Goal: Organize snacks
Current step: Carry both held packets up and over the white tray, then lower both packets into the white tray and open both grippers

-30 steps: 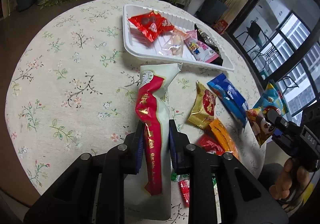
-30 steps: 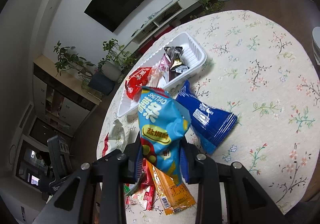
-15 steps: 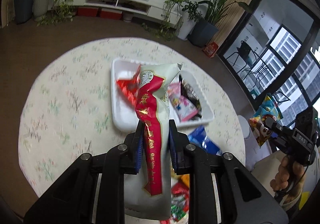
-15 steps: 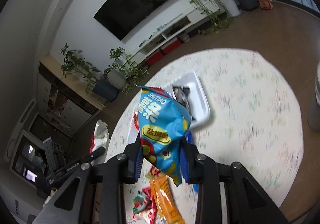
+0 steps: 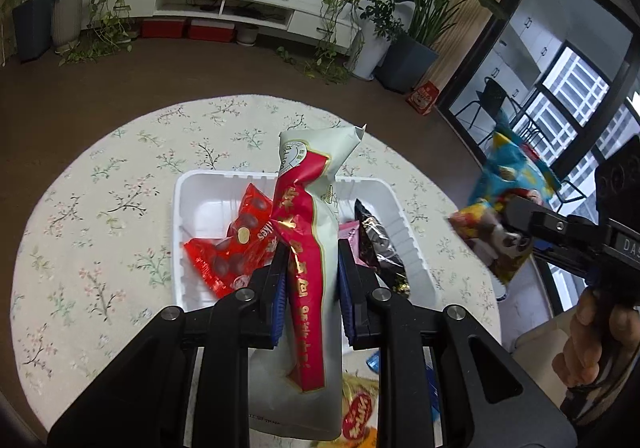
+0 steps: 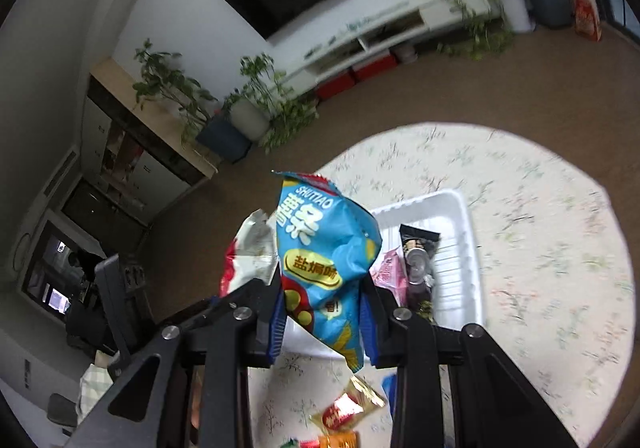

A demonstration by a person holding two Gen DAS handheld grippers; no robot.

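A white snack bag with a red band is gripped between the blue pads of the left tongs, its crimped top standing up beyond the fingertips. Below these tongs a gold-and-red packet is seen lying on the floral tabletop. Just beyond the tips, a white plastic tray is set on the tabletop; inside it, a red candy packet lies to the left of the tongs, while a pink packet and a dark packet lie to the right.

To the right of the left tongs, the right tongs are held in a hand above the tabletop's edge and are clamped on a blue chip bag. From the right wrist view, the bag is seen pinched at its lower half, with the tray beyond and right of the tips. Farther off, a white media shelf and potted plants are seen along the wall.
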